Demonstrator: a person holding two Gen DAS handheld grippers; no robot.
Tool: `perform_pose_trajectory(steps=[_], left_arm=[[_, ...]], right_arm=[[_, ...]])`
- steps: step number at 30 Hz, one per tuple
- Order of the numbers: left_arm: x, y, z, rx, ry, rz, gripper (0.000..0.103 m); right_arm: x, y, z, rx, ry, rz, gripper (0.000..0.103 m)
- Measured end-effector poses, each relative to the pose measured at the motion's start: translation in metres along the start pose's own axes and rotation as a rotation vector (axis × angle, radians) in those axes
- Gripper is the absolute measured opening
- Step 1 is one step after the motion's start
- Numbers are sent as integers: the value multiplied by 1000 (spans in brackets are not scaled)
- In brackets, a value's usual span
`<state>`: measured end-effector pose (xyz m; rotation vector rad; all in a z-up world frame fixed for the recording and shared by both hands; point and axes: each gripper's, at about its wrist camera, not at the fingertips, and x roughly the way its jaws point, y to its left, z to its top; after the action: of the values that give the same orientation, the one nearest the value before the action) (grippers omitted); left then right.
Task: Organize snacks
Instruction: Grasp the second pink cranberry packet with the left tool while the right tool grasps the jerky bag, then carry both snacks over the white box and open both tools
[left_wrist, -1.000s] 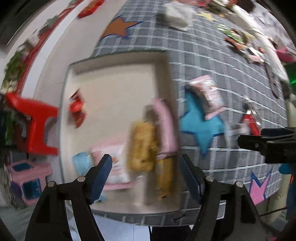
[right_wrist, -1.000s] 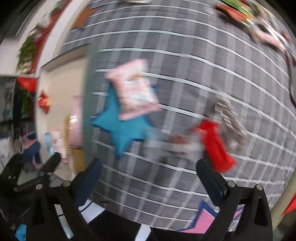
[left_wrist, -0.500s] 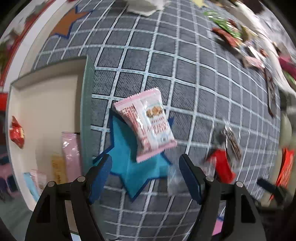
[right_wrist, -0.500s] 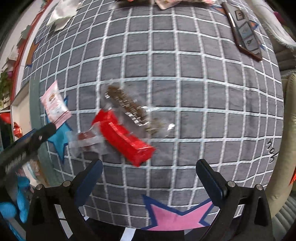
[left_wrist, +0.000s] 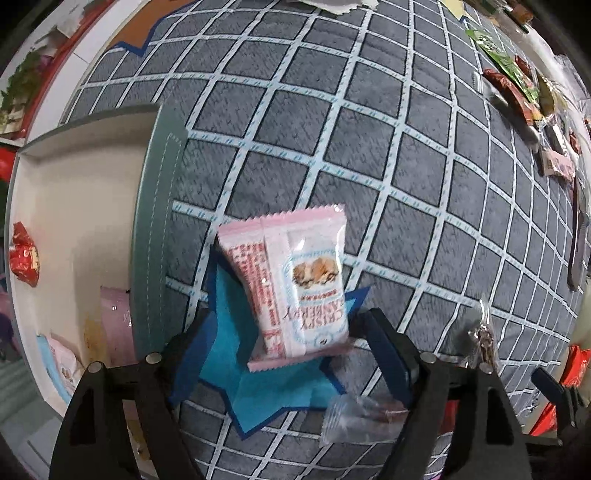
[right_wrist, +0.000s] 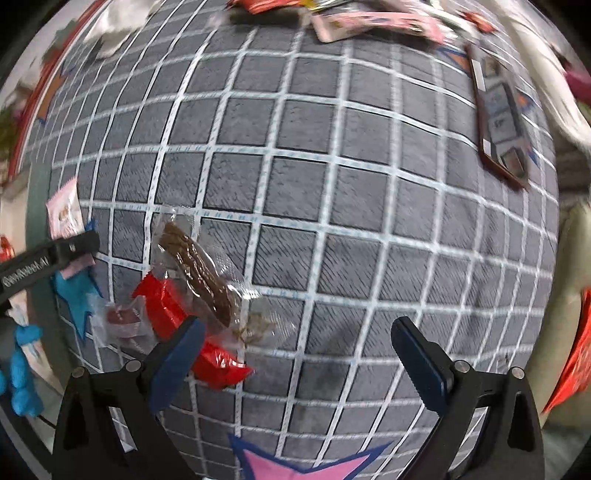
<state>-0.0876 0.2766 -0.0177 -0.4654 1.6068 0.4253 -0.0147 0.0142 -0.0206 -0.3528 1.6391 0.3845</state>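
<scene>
Fingers (left_wrist: 192, 350) of the left gripper (left_wrist: 291, 354) spread apart, straddling the pink packet (left_wrist: 291, 288), its long axis pointing ahead; right gripper (right_wrist: 295, 350) also open, farther off.

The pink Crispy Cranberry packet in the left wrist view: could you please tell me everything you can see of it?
The pink snack packet is a glossy sealed pillow pouch with crimped ends, red print, a back seam and a picture of golden pieces. It lies flat, unopened, on the grey checked cloth, partly over a blue star patch, right of the tray. The left gripper has open jaws flanking its near end, not touching.
</scene>
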Motion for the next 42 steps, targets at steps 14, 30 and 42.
perform_pose_trajectory(steps=[14, 30, 42], left_arm=[[6, -20, 18, 42, -39, -9, 90], [-40, -44, -21, 235, -123, -93, 42], [-97, 10, -75, 248, -217, -129, 42]], right_arm=[[14, 17, 48, -140, -3, -17, 103], [-10, 37, 20, 37, -47, 149, 39], [-51, 39, -19, 114, -79, 313, 39]])
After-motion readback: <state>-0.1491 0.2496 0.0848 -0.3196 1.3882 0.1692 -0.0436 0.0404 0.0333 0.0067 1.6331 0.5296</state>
